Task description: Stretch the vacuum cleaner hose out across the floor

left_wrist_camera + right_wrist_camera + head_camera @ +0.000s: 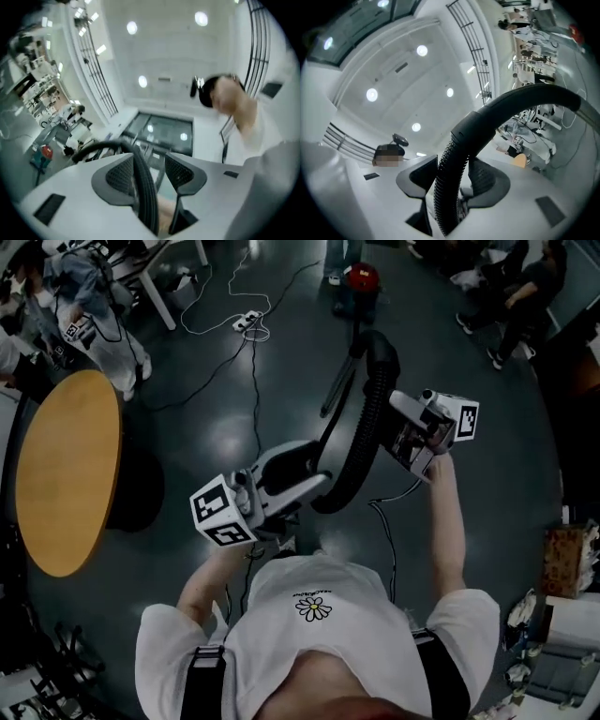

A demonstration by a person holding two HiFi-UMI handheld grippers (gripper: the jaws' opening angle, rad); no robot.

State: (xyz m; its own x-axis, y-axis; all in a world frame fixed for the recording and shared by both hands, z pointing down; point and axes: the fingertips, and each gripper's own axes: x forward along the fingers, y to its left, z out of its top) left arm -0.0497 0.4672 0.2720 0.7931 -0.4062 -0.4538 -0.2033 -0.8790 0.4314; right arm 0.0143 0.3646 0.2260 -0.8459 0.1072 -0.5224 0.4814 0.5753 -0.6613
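The left gripper (pixel 151 171) is loose. The black ribbed plastic vacuum hose (pixel 361 442) leans on just one pad, so it could slip out and flop down in a heap. The right gripper (pixel 452 176) pinches the hose tight, and a hard tug there might drag the small red vacuum cleaner (pixel 362 279). Both arms are held up in front, with the jaws tipped upward. The hose arches between them.

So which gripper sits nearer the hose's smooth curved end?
The right gripper: the hose turns smooth just past its jaws; the left gripper sits further along it.
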